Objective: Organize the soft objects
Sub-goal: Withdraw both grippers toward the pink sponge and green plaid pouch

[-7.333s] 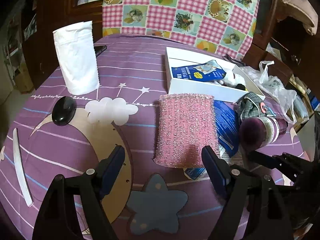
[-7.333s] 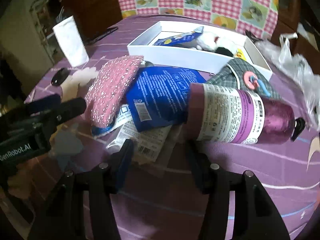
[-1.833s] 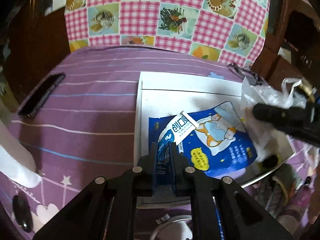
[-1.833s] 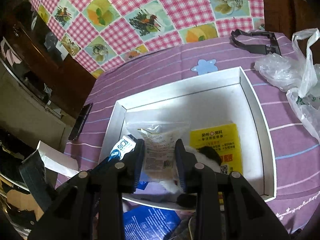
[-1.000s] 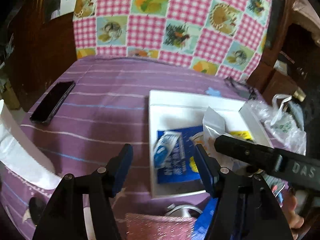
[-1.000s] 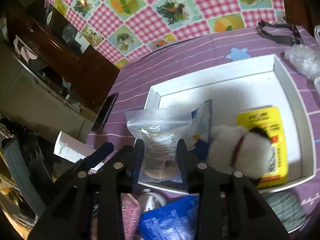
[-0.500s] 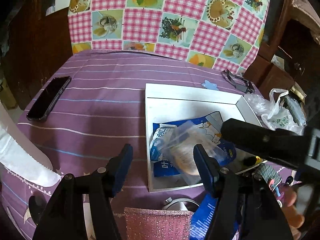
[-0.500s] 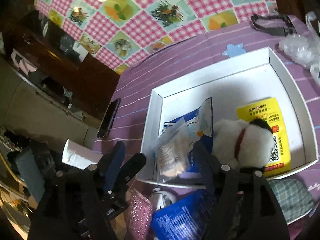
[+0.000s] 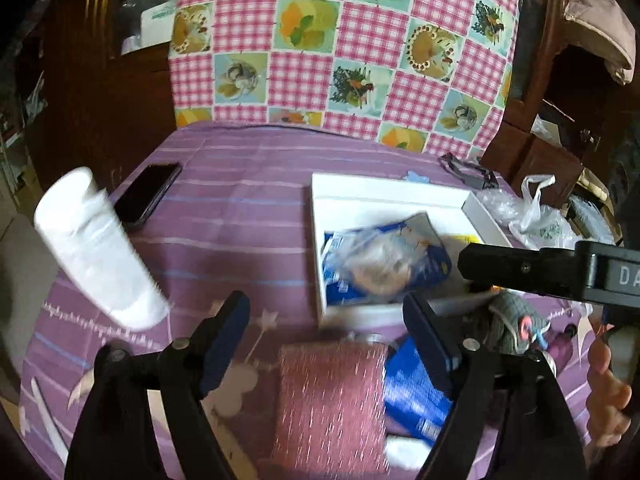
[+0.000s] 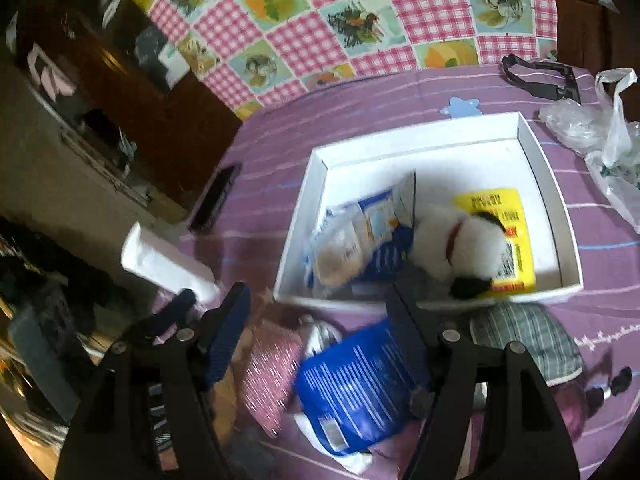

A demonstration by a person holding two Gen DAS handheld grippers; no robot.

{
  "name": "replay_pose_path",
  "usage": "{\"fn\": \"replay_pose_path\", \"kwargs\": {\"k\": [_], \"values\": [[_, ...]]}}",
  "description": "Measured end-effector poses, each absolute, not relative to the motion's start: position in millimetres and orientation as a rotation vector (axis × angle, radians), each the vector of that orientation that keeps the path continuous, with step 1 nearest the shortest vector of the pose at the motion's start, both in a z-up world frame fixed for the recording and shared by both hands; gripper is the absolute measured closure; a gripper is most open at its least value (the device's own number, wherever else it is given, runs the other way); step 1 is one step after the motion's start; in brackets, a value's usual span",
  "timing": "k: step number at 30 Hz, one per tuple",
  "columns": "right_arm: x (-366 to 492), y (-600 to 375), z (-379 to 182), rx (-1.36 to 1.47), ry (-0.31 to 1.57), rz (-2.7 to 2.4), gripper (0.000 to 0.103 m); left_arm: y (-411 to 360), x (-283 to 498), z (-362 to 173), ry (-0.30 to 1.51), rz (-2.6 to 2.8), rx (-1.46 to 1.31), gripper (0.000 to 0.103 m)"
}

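Note:
The white box holds a clear snack pouch lying on a blue packet, a white and black plush toy and a yellow packet. My right gripper hovers open above the box's near wall, empty. My left gripper hangs over the near edge too, its jaws opening with nothing between them. In front of the box lie a pink glittery pad, a blue bag and a grey checked cloth.
A black phone and a white paper bag are on the left of the purple tablecloth. A plastic bag and a black clip lie right of the box. A purple bottle lies near right. A person's hand shows.
The right gripper let go of the clear pouch, which now lies in the box. Both grippers drew back and up from the box. The left jaws stand wider.

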State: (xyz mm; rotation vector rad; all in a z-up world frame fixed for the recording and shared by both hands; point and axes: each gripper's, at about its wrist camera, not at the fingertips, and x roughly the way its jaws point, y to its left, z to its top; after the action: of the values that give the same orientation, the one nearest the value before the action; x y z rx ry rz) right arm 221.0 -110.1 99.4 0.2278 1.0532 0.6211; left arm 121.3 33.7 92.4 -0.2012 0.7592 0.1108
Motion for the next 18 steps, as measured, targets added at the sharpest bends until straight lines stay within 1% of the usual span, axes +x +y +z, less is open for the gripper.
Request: {"fn": "replay_pose_path", "kwargs": {"k": [8, 12, 18], "values": [[197, -108, 78, 0.251, 1.128, 0.672, 0.032, 30, 99, 64, 0.816, 0.072, -0.223, 0.023], [186, -108, 80, 0.207, 1.066, 0.666, 0.034, 35, 93, 54, 0.838, 0.049, -0.256, 0.023], [185, -132, 84, 0.243, 0.986, 0.633, 0.034, 45, 98, 35, 0.895, 0.026, -0.316, 0.023]]}}
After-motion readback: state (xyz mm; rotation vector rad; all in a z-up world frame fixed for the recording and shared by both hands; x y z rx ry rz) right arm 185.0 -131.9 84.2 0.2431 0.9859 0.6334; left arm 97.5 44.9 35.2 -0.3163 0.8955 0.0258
